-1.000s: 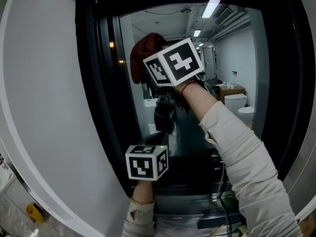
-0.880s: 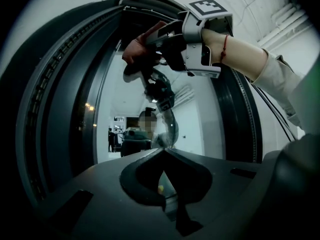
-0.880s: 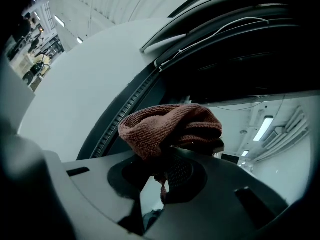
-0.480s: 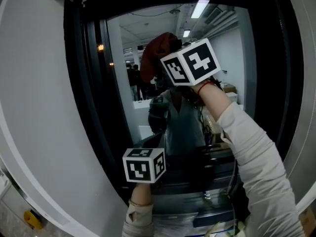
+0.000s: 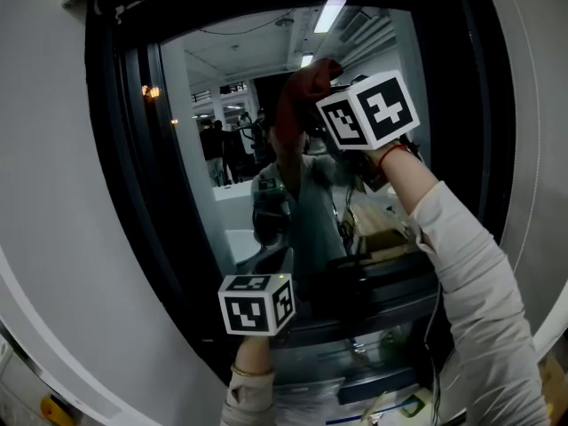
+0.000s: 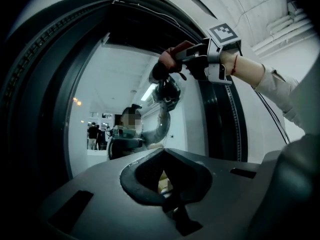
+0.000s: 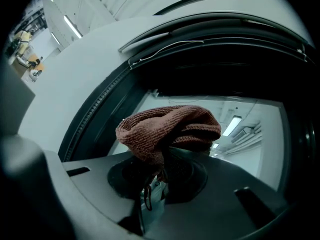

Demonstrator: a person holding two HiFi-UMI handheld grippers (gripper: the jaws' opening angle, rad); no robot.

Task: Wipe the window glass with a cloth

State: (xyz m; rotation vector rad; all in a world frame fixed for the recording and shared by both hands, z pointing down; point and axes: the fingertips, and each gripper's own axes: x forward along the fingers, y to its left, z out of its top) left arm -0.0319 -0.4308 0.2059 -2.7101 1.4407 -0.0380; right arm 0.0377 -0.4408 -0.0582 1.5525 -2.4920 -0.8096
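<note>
Dark glass of the window [image 5: 235, 198] takes most of the scene. The red-brown cloth [image 5: 300, 105] is at its upper part, seemingly against it, clamped in the right gripper [image 7: 160, 171]. I judge the wiping under way, with the lower pane left. The left gripper [image 6: 165, 176] hangs low, its jaws together and empty. Only the right gripper view shows the knit pinched.

Black window frame [image 5: 124, 193], white wall [image 5: 44, 149], small yellow object [image 5: 51, 407]
</note>
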